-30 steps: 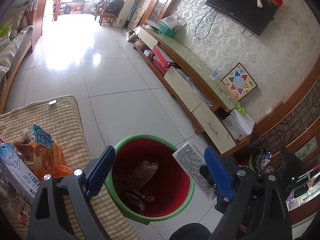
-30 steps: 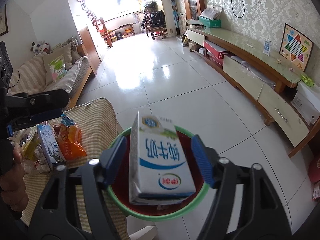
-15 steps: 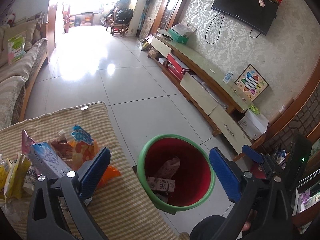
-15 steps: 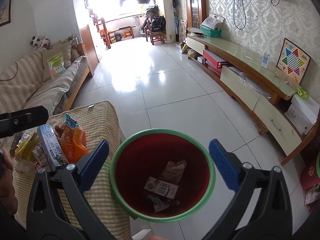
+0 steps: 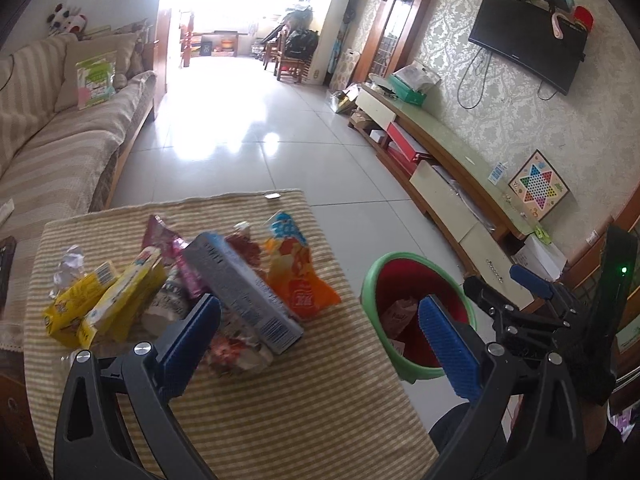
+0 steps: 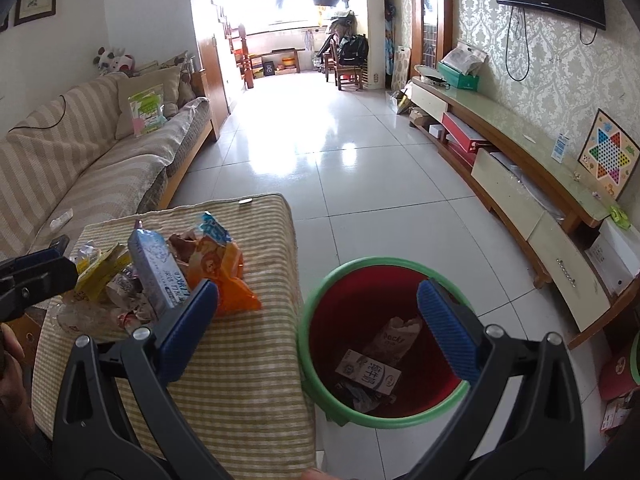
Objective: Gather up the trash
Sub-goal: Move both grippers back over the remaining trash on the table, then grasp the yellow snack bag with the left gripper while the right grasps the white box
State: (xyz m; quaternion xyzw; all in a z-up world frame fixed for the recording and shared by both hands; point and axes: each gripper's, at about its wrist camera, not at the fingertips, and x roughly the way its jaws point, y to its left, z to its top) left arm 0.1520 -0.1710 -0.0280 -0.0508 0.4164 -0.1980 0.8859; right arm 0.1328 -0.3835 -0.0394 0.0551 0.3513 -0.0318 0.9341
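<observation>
Bin mouth unobstructed from above, beside worktop edge. Trash pile crowds worktop's far-left part; near striped part bare. Floor beyond open.

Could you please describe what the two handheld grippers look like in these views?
Both the left gripper and the right gripper share one design: black plastic frames with triangular cut-outs and silver screw heads. Their fingers carry flat blue pads with a fine ribbed texture. No cables or lettering show on either.
</observation>
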